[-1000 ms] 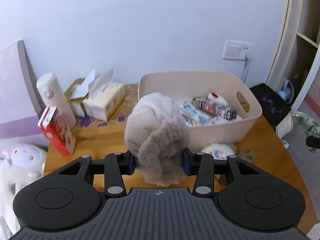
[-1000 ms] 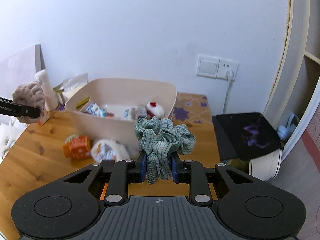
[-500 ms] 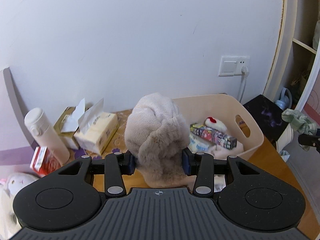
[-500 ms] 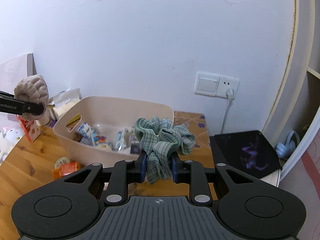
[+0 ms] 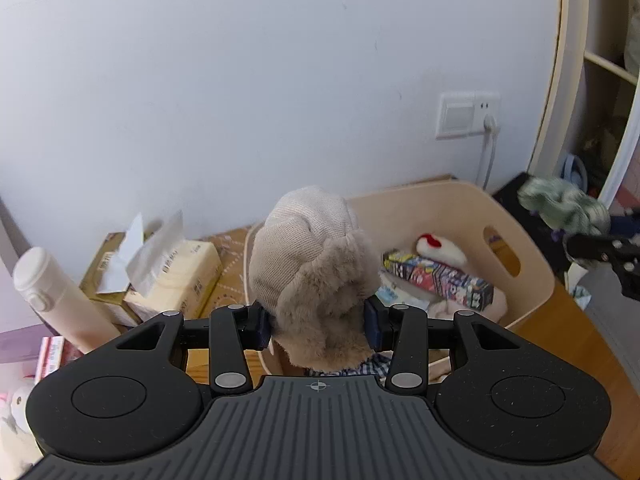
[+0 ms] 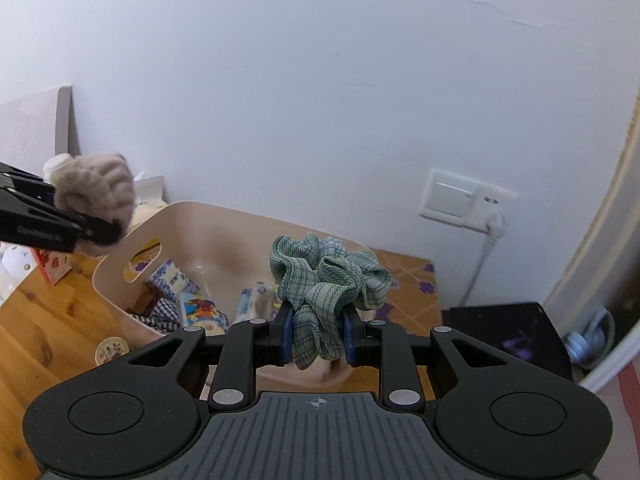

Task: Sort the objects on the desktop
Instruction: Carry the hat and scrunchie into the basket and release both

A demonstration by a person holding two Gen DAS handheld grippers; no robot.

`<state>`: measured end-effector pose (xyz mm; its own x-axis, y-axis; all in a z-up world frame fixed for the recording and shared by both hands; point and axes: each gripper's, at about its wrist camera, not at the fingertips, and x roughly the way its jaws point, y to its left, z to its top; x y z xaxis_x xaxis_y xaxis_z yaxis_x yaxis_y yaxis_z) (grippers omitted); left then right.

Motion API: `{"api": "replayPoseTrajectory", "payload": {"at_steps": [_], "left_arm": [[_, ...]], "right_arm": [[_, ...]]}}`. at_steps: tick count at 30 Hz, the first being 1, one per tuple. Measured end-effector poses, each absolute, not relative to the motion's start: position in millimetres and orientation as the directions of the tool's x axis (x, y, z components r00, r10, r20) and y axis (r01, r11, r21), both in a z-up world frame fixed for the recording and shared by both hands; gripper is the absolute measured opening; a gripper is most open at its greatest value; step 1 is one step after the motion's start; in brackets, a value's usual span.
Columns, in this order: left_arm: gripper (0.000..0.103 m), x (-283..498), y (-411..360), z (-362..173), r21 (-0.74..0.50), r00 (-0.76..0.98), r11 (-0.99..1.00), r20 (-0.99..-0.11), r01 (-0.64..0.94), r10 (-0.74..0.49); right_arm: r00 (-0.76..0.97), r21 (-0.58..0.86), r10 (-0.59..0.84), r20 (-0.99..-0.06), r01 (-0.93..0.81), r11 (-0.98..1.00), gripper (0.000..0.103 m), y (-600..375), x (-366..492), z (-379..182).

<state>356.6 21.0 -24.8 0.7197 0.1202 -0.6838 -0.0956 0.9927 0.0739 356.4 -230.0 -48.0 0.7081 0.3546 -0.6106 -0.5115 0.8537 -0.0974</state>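
Note:
My left gripper (image 5: 318,322) is shut on a beige knitted hat with a fur trim (image 5: 312,264), held above the near left rim of the cream storage basket (image 5: 532,256). That hat (image 6: 94,192) also shows at the far left of the right wrist view, above the basket's handle end (image 6: 120,264). A green checked scrunchie (image 6: 328,284) is clamped in my right gripper (image 6: 316,338), over the basket's near right part. In the left wrist view the scrunchie (image 5: 564,204) hangs blurred beyond the basket's right end. Snack packets and a patterned box (image 5: 436,278) lie inside the basket.
Left of the basket stand tissue packs (image 5: 172,276), a white flask (image 5: 56,300) and a red carton (image 5: 52,354). A round sticker-topped lid (image 6: 113,352) lies on the wooden desk (image 6: 36,320). A black pad (image 6: 508,338) sits right; a wall socket (image 6: 464,204) is behind.
Both grippers have travelled toward the wall and over the basket, each still gripping its item. The desk items in front of the basket have slid out of view beneath them.

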Motion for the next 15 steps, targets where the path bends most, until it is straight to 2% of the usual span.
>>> {"api": "replayPoseTrajectory", "payload": {"at_steps": [15], "left_arm": [[0.044,392,25,-83,0.053,0.610,0.996,-0.788,-0.068,0.083]], "right_arm": [[0.613,-0.133,0.343,-0.712,-0.597,0.791,0.023,-174,397,-93]]}}
